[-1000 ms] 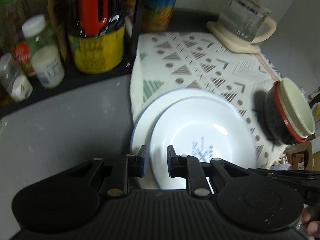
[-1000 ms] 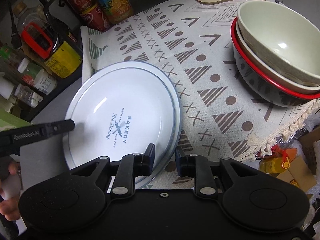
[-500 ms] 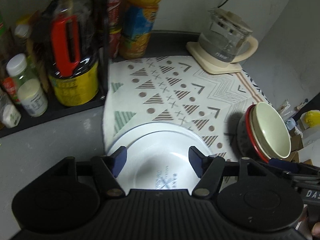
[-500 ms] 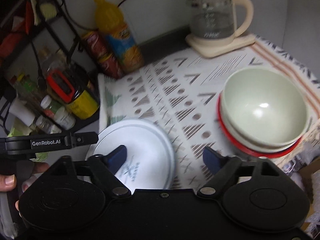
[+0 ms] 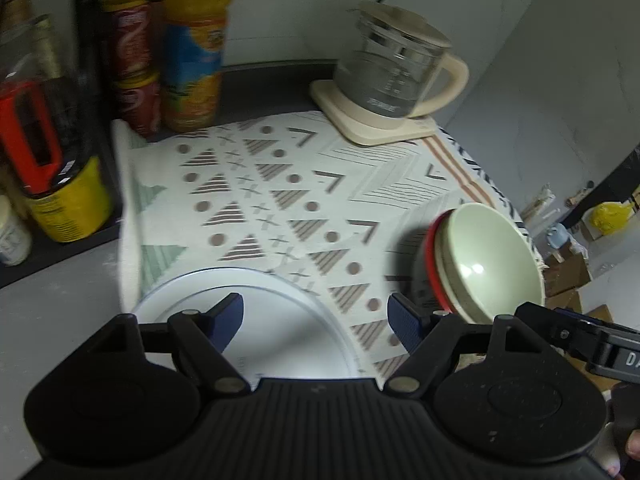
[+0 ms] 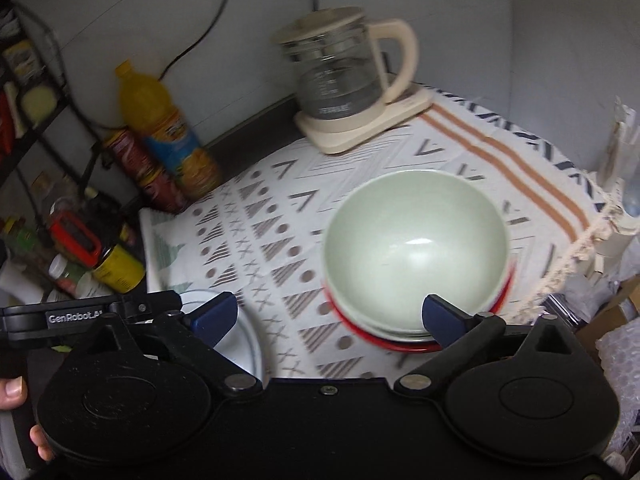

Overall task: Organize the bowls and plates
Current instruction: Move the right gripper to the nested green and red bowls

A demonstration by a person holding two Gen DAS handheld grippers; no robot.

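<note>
— Where do your two grippers stand?
— Your left gripper (image 5: 316, 316) and right gripper (image 6: 330, 314) both have fingers spread wide, holding nothing.
— And the dishes?
— The stacked white round plates (image 5: 280, 320) lie on the patterned cloth (image 5: 280, 184); the nested pale green bowl (image 6: 416, 236) sits in a red-rimmed bowl (image 6: 400, 345), nearer the glass kettle (image 6: 340, 76) — well apart from the plates.

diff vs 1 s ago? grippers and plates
Both grippers let go: the left gripper and right gripper were nearly closed at the stacked white plates and are now open and drawn back, up and away. The plates stay stacked on the patterned cloth; the nested bowls stay put.
</note>
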